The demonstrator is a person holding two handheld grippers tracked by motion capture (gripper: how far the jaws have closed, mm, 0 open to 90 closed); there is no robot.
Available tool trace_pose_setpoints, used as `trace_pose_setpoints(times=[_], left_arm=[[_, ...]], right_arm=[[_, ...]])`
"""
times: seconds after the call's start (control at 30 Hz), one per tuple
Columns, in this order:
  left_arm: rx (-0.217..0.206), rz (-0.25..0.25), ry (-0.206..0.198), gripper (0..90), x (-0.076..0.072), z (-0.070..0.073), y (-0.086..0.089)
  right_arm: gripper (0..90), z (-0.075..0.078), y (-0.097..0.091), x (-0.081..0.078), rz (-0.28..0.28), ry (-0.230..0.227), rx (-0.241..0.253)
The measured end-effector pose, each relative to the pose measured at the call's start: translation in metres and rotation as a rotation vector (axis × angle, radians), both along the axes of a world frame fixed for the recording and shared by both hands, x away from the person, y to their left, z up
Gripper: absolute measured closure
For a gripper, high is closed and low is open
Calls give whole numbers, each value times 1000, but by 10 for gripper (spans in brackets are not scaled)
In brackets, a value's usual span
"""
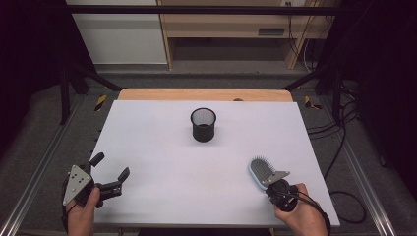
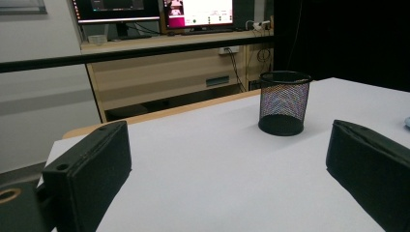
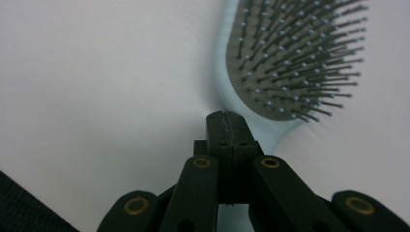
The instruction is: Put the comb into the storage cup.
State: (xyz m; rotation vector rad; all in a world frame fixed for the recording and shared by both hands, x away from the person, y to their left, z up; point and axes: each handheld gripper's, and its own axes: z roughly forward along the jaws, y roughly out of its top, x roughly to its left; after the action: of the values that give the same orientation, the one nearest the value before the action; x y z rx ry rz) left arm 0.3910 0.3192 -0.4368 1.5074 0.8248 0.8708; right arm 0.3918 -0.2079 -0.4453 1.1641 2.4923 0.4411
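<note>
Overhead view facing forward, gripper views low, sharing table point(image 1: 157, 147)

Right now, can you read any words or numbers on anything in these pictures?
None can be read.
Two monitor screens behind the table: text too small and blurred.
Black wire-mesh cup: no label.
Pale blue hairbrush with grey bristle pad, near the right gripper: no brand visible.
Yellow-and-black striped markers on the floor: stripes, no words.

Lab workspace, monitors point(image 2: 159, 12) on wooden desk point(image 2: 164, 72), loose cables point(image 1: 344, 128), metal frame point(image 1: 196, 9)
</note>
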Motion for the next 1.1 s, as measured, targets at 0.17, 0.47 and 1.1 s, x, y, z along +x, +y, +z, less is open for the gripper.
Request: trace_pose_setpoints(times=[0.17,0.47,1.1], left_arm=[[2,0,1,20,0,0,0],[6,3,3,20,0,0,0],[11,2,5,20,0,-1,0]], right_arm=[[900,-1,-15,3,-32,-15,-4],[900,-3,-37,7,-46,-26,31],[860,7,-54,5,10,-37,163]])
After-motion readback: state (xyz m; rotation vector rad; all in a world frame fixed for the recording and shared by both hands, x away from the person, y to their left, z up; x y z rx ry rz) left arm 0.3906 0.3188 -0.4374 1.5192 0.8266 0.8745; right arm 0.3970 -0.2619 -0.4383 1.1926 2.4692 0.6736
